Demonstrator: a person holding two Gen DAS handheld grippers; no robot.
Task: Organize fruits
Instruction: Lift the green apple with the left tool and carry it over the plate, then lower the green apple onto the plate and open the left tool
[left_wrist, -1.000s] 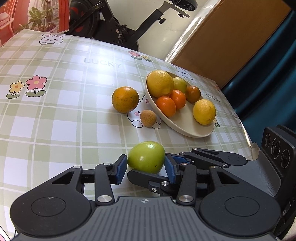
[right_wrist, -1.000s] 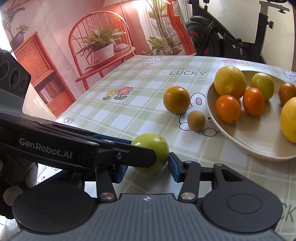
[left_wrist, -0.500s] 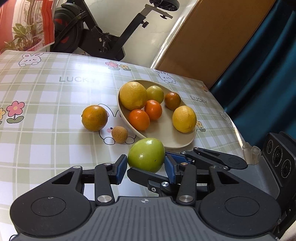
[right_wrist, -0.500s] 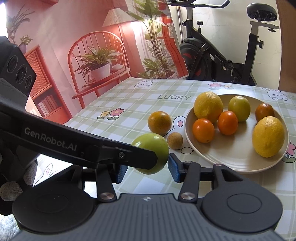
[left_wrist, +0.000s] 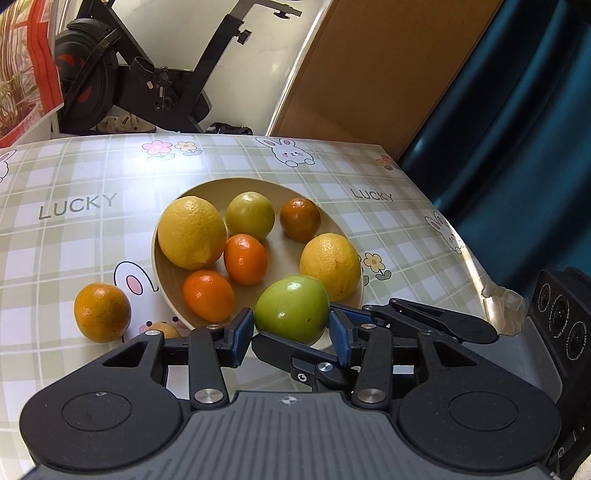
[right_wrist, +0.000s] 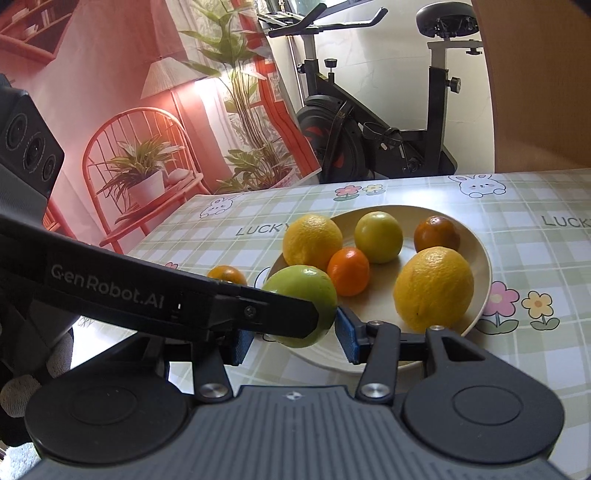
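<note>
A green apple hangs just above the near rim of the cream plate. My left gripper is shut on it, blue pads at its two sides. My right gripper is shut on the same green apple from the other direction; its left pad is hidden behind the left gripper's finger. On the plate lie two lemons, two small oranges, a yellow-green fruit and a dark orange one. An orange and a small brown fruit sit on the cloth left of the plate.
The table carries a green checked cloth with rabbits and flowers. Its right edge drops off beside a dark blue curtain. An exercise bike stands behind the far edge, next to a brown panel.
Both grippers have carried the green apple together up and forward from the bare cloth to the plate's near rim. The plate and its fruits look closer and more centred.
</note>
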